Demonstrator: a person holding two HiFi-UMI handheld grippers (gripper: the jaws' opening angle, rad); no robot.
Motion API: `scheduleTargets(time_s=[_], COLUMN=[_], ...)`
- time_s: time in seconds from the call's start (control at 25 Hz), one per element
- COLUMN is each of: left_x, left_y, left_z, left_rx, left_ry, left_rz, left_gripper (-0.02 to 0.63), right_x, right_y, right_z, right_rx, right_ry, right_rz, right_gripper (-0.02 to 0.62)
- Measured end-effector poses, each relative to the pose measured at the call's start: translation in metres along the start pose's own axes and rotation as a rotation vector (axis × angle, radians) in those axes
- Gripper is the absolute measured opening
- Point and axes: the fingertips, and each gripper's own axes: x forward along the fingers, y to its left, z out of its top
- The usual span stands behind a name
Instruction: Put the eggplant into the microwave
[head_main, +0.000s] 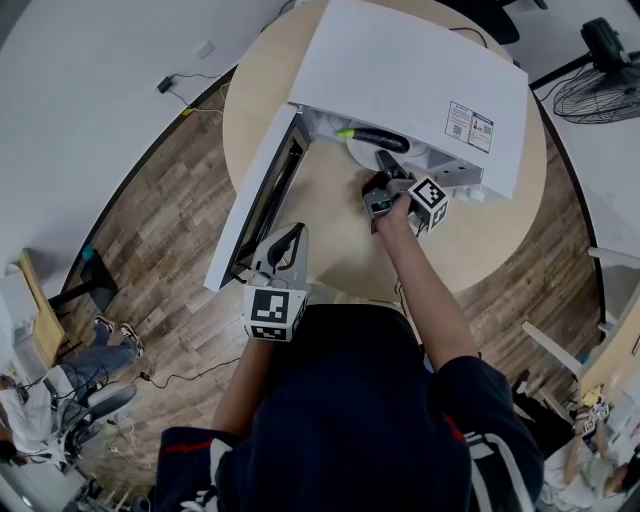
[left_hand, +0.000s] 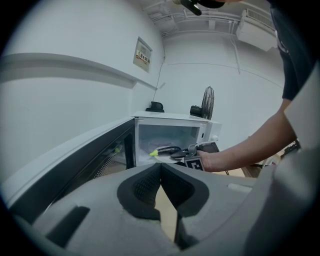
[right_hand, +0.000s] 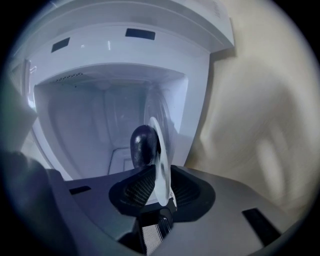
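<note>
The dark purple eggplant (head_main: 375, 138) with a green stem lies on a white plate (head_main: 358, 152) just inside the open white microwave (head_main: 420, 80). In the right gripper view the eggplant (right_hand: 143, 145) rests at the cavity mouth, and the plate rim (right_hand: 161, 165) stands edge-on between my right gripper's (right_hand: 157, 176) jaws, with a small gap beside it. That gripper (head_main: 386, 162) reaches into the opening. My left gripper (head_main: 290, 240) hovers near the table's front edge beside the swung-out door (head_main: 255, 200), shut and empty. From the left gripper view (left_hand: 161, 167) the eggplant (left_hand: 167, 149) shows in the cavity.
The microwave sits on a round wooden table (head_main: 340, 250). A floor fan (head_main: 600, 85) stands at the far right. Cables run over the wooden floor at the left, and seated people show at the lower left and lower right corners.
</note>
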Motion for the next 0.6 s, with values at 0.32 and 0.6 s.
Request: scheduleTargets(time_s=[0.32, 0.6], left_x=[-0.002, -0.003], left_y=[-0.004, -0.007], left_z=[-0.001, 0.001], left_rx=[0.0, -0.005], left_ry=[-0.003, -0.007], left_rz=[-0.003, 0.0], left_gripper=[0.015, 0.014], right_x=[-0.005, -0.021], right_y=[0.004, 0.004], right_z=[-0.009, -0.012], right_rx=[-0.123, -0.23], right_ry=[0.052, 0.06], right_rz=[0.004, -0.011], right_gripper=[0.132, 0.121])
